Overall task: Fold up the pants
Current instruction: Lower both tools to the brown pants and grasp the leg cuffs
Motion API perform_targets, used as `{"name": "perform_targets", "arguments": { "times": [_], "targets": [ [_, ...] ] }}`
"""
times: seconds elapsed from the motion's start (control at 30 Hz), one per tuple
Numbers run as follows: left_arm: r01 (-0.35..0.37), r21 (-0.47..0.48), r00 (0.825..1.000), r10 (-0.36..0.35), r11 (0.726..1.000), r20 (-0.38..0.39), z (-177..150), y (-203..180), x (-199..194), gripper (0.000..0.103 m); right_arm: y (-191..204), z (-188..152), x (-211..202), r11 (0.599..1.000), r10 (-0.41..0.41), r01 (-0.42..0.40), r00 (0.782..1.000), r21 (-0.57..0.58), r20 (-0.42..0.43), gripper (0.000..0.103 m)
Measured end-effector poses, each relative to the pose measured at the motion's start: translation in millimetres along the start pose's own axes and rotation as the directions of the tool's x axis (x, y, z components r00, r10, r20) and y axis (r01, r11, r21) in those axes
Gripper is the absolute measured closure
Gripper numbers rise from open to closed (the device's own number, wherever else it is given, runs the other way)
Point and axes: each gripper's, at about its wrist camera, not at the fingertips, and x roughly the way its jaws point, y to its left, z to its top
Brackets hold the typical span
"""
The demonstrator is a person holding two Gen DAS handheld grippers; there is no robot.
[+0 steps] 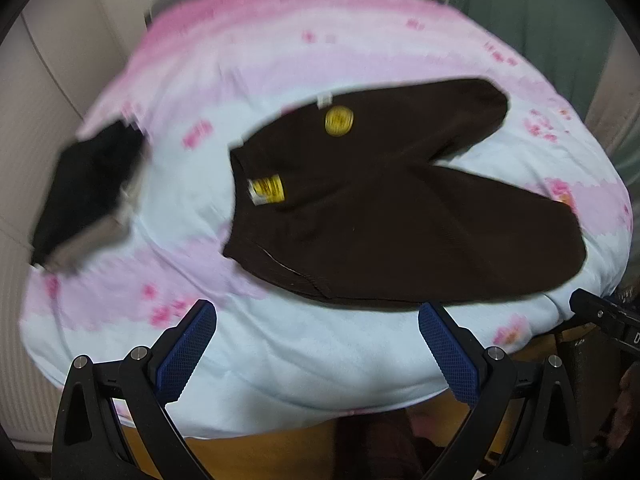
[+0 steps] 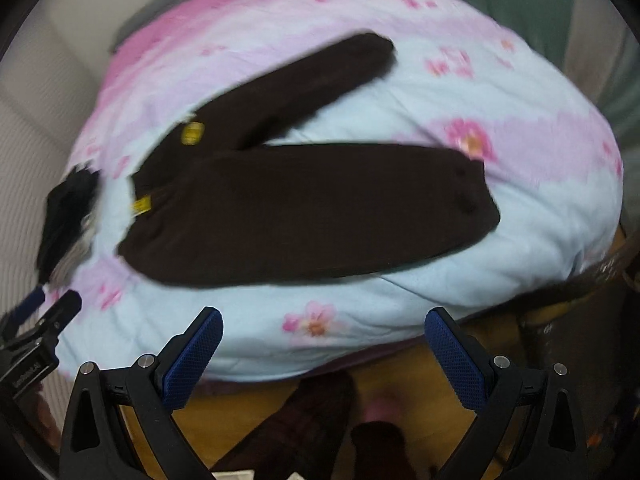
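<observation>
Hovering both grippers over the near edge of the bed [image 1: 304, 364] | left gripper [image 1: 318, 354] and right gripper [image 2: 324, 356]: jaws spread wide, empty, ready for cloth | dark brown pants [image 2: 304, 208] lie flat on the floral quilt, legs splayed in a V, waistband toward a black folded garment [image 1: 84, 196] | I judge folding not yet begun.

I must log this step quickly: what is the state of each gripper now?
Left gripper: open, holding nothing.
Right gripper: open, holding nothing.

Pants [image 1: 384, 200] flat on bedspread [image 1: 280, 344], folded garment [image 1: 86, 196] to their left
</observation>
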Motion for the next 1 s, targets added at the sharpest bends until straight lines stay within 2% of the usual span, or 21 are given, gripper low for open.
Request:
{"name": "perform_targets", "arguments": {
  "times": [0.1, 0.2, 0.3, 0.4, 0.47, 0.53, 0.6, 0.63, 0.7, 0.77, 0.87, 0.93, 1.0],
  "targets": [
    [0.034, -0.050, 0.996, -0.038, 0.998, -0.083, 9, 8, 37, 0.001, -5, 10, 33, 0.996, -0.011, 0.013, 1.000, 0.084, -0.025, 0.001],
    [0.063, -0.098, 0.983, -0.078, 0.993, -0.165, 18, 15, 73, 0.003, -8, 17, 65, 0.989, -0.037, 0.046, 0.997, 0.138, -0.066, 0.005],
    [0.113, -0.147, 0.963, -0.145, 0.983, -0.226, 27, 17, 103, 0.003, -18, 24, 98, 0.977, -0.052, 0.071, 0.994, 0.201, -0.098, 0.008],
    [0.128, -0.176, 0.946, -0.173, 0.976, -0.274, 29, 17, 128, 0.004, -29, 26, 120, 0.958, -0.059, 0.095, 0.989, 0.272, -0.138, 0.012],
    [0.140, -0.213, 0.928, -0.203, 0.967, -0.312, 29, 20, 144, 0.005, -39, 27, 128, 0.938, -0.042, 0.087, 0.989, 0.335, -0.140, 0.013],
    [0.168, -0.280, 0.905, -0.260, 0.945, -0.336, 28, 26, 154, 0.016, -45, 30, 134, 0.919, -0.040, 0.093, 0.989, 0.384, -0.144, 0.020],
    [0.192, -0.337, 0.888, -0.309, 0.922, -0.340, 29, 33, 157, 0.037, -49, 33, 135, 0.908, -0.050, 0.107, 0.988, 0.405, -0.149, 0.034],
    [0.193, -0.356, 0.887, -0.318, 0.914, -0.336, 31, 37, 155, 0.042, -51, 36, 133, 0.906, -0.046, 0.103, 0.988, 0.410, -0.147, 0.045],
    [0.197, -0.368, 0.889, -0.323, 0.909, -0.323, 36, 44, 148, 0.065, -55, 42, 128, 0.904, -0.027, 0.086, 0.989, 0.418, -0.144, 0.063],
    [0.223, -0.352, 0.893, -0.335, 0.909, -0.301, 45, 46, 134, 0.074, -59, 49, 119, 0.900, 0.001, 0.061, 0.990, 0.432, -0.141, 0.085],
    [0.230, -0.278, 0.919, -0.302, 0.933, -0.253, 60, 42, 103, 0.077, -55, 64, 94, 0.909, 0.041, 0.003, 0.994, 0.417, -0.098, 0.086],
    [0.236, -0.287, 0.926, -0.304, 0.928, -0.222, 67, 45, 84, 0.078, -43, 78, 68, 0.930, 0.055, -0.032, 0.997, 0.365, -0.051, 0.087],
    [0.239, -0.320, 0.933, -0.308, 0.917, -0.187, 77, 51, 60, 0.079, -30, 93, 37, 0.936, 0.080, -0.070, 0.997, 0.345, -0.014, 0.088]
  ]
}}
